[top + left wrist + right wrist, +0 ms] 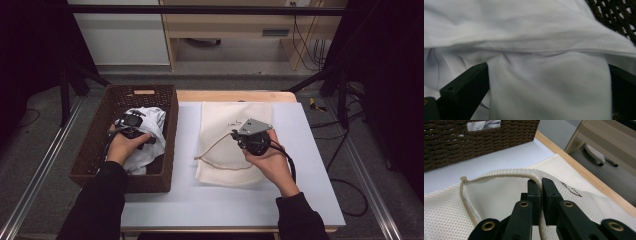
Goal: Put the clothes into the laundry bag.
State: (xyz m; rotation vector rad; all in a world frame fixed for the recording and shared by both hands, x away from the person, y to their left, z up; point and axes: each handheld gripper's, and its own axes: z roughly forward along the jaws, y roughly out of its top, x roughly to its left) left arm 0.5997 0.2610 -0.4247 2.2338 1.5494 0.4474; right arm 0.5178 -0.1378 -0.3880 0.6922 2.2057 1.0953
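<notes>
A white cloth (151, 120) lies bunched in a brown wicker basket (95, 145) at the left of the table. My left gripper (132, 124) reaches down into the basket onto the cloth. In the left gripper view its jaws stand wide apart, and a fold of the white cloth (536, 30) bulges between them (549, 68). A cream mesh bag (225, 117) with a tan zipper edge lies flat at the middle. My right gripper (238, 136) is shut on the bag's zipper edge (499, 177), with the jaws (541, 183) pinching the rim and lifting the mesh bag (499, 197) open.
The table has a white mat (305, 165) with a wooden edge (235, 95) at the far side. The basket wall (474, 142) stands close beside the bag. Cables (350, 200) hang off the right. A wooden shelf (225, 30) stands beyond the table.
</notes>
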